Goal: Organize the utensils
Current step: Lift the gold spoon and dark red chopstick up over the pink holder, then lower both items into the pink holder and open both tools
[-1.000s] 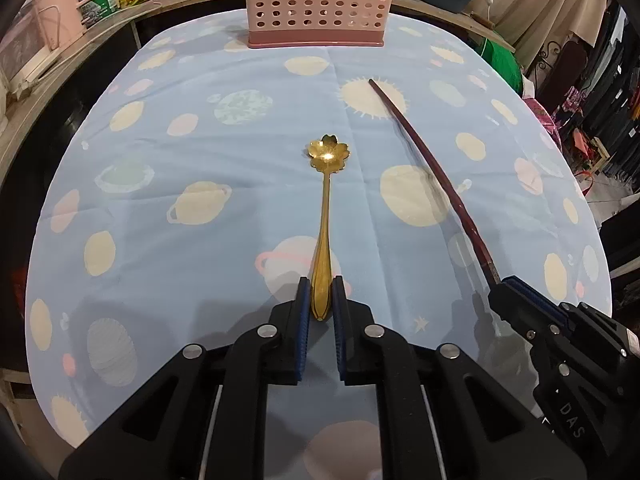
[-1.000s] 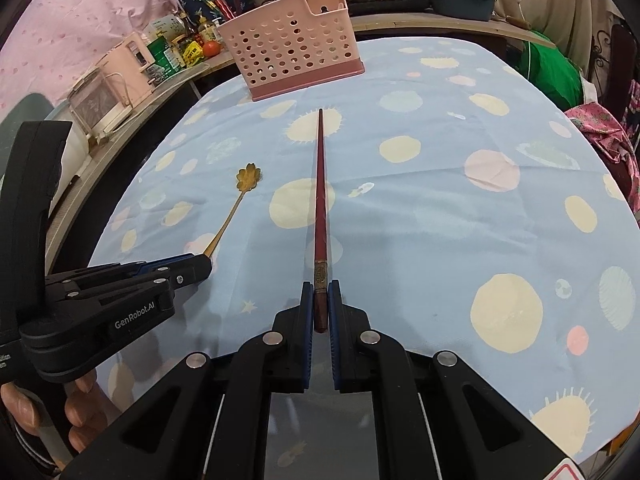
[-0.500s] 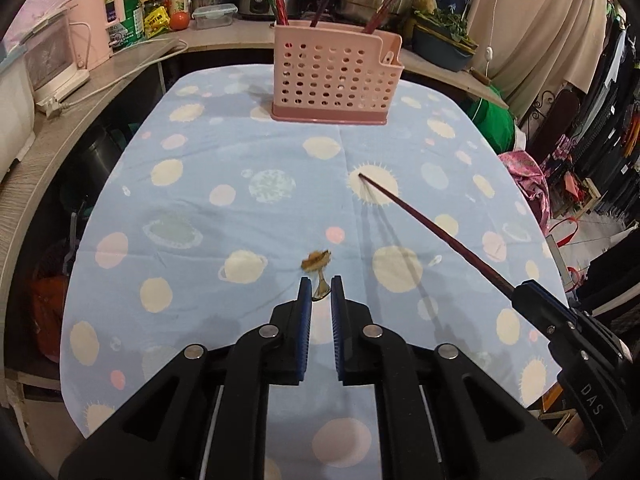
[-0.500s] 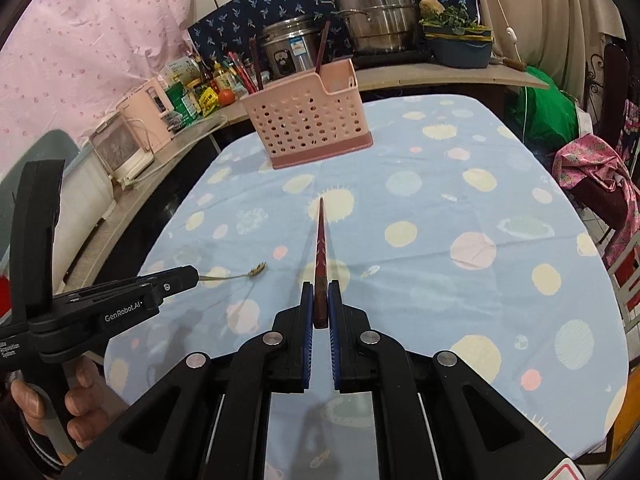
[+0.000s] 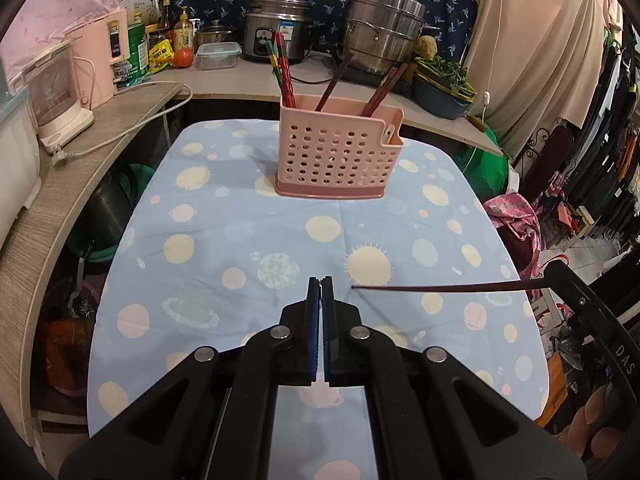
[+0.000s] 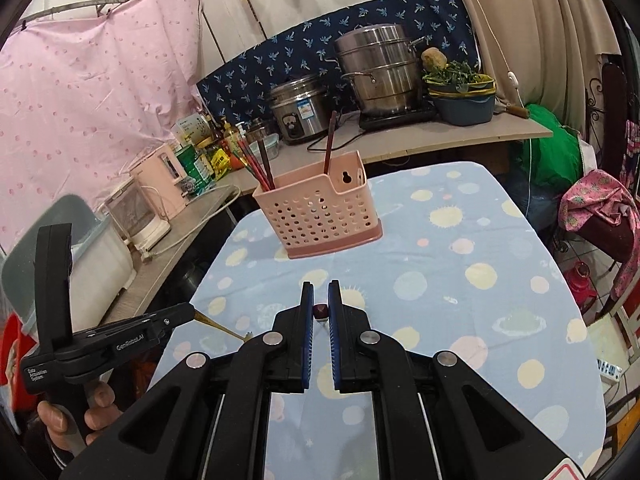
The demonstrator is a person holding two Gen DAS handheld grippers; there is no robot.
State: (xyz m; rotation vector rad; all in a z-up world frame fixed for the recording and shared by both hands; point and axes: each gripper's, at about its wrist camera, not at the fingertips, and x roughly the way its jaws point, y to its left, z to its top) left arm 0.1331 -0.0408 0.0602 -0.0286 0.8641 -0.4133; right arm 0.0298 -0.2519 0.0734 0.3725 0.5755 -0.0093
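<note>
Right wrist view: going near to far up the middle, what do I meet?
Right gripper holding the dark red chopstick end-on → blue patterned tablecloth → pink utensil basket → counter with the rice cooker.

Steamer pot [image 5: 384, 28] and rice cooker [image 5: 276, 26] sitting on back counter, tomato [image 5: 184, 57] beside lidded tub [image 5: 218, 55]. Pink kettle [image 5: 102, 64] standing left, white cord [image 5: 132, 126] trailing along counter. Greens basin [image 6: 464, 98] sitting right of pot.
</note>
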